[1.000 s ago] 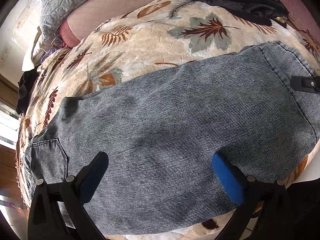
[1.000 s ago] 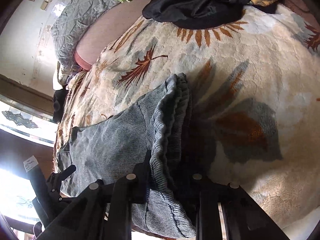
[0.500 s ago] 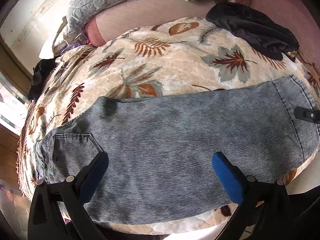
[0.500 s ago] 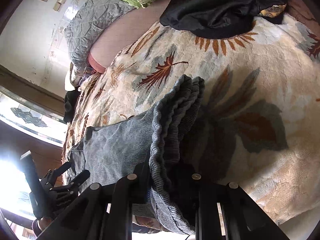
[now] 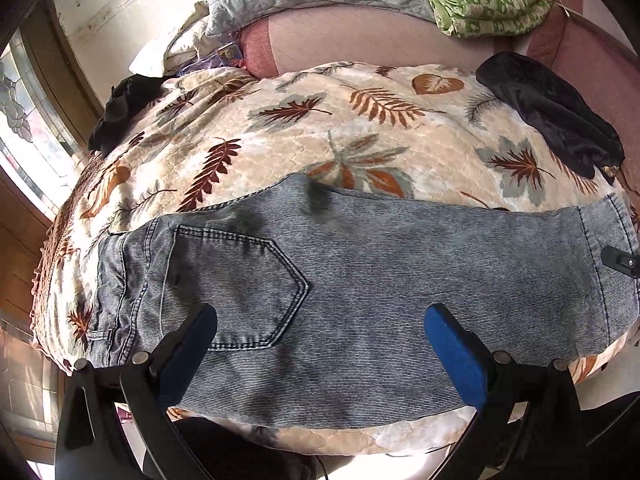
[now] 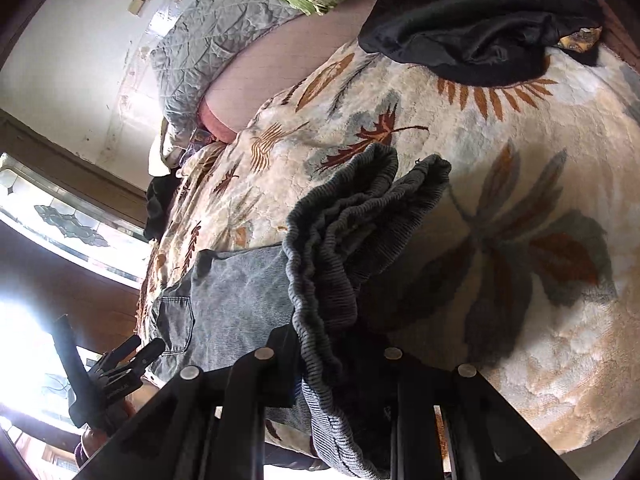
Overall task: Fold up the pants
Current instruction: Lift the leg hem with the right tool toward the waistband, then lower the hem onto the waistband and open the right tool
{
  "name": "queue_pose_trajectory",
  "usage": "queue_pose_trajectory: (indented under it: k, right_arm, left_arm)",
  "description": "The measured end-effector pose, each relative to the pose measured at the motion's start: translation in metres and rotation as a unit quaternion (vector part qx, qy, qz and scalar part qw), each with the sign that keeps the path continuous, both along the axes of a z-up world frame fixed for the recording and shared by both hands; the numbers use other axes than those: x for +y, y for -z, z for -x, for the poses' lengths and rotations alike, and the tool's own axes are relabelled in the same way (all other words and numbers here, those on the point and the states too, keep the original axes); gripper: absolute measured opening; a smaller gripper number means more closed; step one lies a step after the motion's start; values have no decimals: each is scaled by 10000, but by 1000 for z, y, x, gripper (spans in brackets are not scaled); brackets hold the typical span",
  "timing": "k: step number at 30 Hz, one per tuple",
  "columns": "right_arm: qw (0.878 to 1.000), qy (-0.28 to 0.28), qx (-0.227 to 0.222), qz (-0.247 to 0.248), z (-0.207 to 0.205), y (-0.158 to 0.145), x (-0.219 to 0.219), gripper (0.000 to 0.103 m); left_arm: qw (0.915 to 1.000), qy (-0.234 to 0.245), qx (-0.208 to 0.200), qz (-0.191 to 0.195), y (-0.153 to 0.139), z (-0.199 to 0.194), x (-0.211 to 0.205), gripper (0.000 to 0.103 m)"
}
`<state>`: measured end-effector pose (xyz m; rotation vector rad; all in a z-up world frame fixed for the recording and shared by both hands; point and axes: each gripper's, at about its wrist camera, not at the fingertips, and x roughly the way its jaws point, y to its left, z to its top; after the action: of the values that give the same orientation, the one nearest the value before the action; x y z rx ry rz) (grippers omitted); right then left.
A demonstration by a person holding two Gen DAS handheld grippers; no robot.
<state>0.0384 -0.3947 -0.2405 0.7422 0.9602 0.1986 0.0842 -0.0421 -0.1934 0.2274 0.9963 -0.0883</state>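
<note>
Two views | left gripper [image 5: 320, 340] wide, empty over pants [image 5: 380, 280] | right gripper [image 6: 340, 356] clamps bunched hem, seen only there.

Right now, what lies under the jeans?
The jeans lie on the leaf-print blanket, which shows all around them. What the denim covers cannot be seen.
</note>
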Motion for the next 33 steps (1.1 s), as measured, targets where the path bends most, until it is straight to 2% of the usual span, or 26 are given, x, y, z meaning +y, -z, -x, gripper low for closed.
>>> queue_pose_trajectory:
  k: [11, 17, 22, 24, 27, 29, 31, 33]
  right_arm:
    - [9987, -417, -217, -211, -19, -12, 39, 21]
    - [9945, -843, -338, -515, -38, -17, 83, 21]
    - [9907, -1205, -214, -594, -62, -9, 131, 21]
    - [9887, -1424, 22, -459, -71, -1, 155, 24]
    - [9847, -1677, 234, -406, -79, 6, 182, 43]
    - [9821, -1795, -35, -574, -77, -1, 187, 54]
    - [9827, -1704, -365, -623, -70, -9, 180, 58]
    - [9860, -1389, -608, -694, -64, -12, 164, 58]
  left_arm:
    - [9986, -514, -47, -116, 7, -5, 47, 103]
    - [9965, -767, 189, -263, 29, -9, 71, 103]
    - [9954, -931, 166, -166, 28, -9, 86, 103]
    - [9951, -961, 119, -187, 26, -9, 90, 103]
    - [9946, -1026, 106, -131, 23, -10, 95, 103]
    - [9945, -1038, 90, -67, 21, -9, 96, 103]
    - [9951, -988, 75, 9, 19, -8, 92, 103]
    - [9961, -879, 67, 75, 16, -7, 83, 103]
